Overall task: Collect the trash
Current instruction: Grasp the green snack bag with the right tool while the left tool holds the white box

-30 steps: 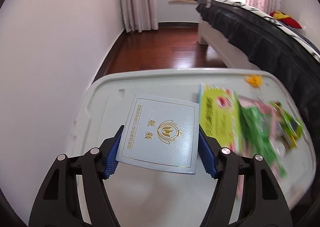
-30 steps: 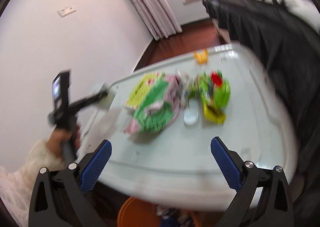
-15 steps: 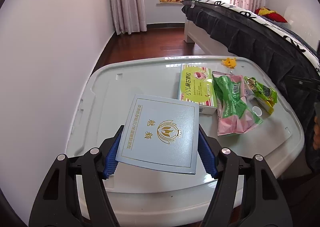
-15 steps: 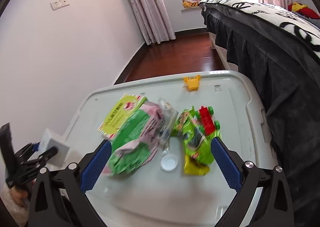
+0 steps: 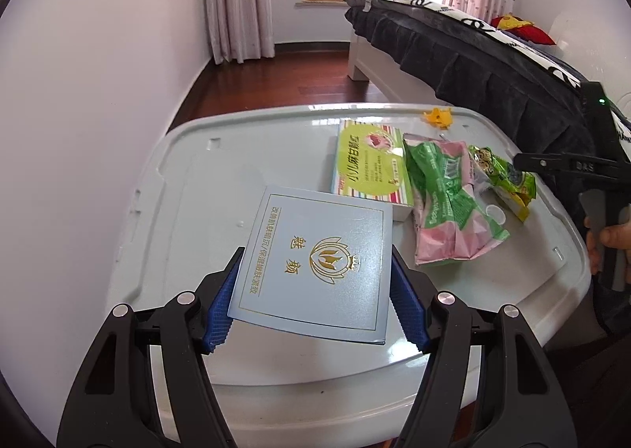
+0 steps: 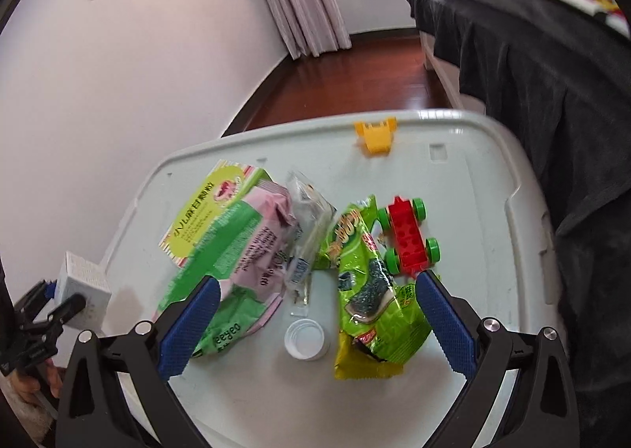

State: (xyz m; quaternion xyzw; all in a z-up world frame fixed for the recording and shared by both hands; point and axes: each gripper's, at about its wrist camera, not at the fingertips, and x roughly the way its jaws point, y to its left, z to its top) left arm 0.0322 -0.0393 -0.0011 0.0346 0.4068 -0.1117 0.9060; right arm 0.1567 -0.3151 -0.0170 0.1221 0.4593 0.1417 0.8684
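Left wrist view: your left gripper (image 5: pixel 313 300) clamps a pale blue flat box (image 5: pixel 315 262) by its side edges, gold lotus crest and Chinese characters on top; its near edge hides the grey plastic lid (image 5: pixel 221 187) beneath. Right wrist view: your right gripper (image 6: pixel 313 323) hangs wide open, holding nothing. Between its pads lie a white bottle cap (image 6: pixel 305 339) and a green seaweed snack packet (image 6: pixel 370 290); a pink-green wrapper (image 6: pixel 236 262) reads "oaflaa", partly cut off.

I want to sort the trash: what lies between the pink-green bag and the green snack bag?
In the right wrist view, a clear wrapper and a white bottle cap lie between the pink-green bag and the green snack bag.
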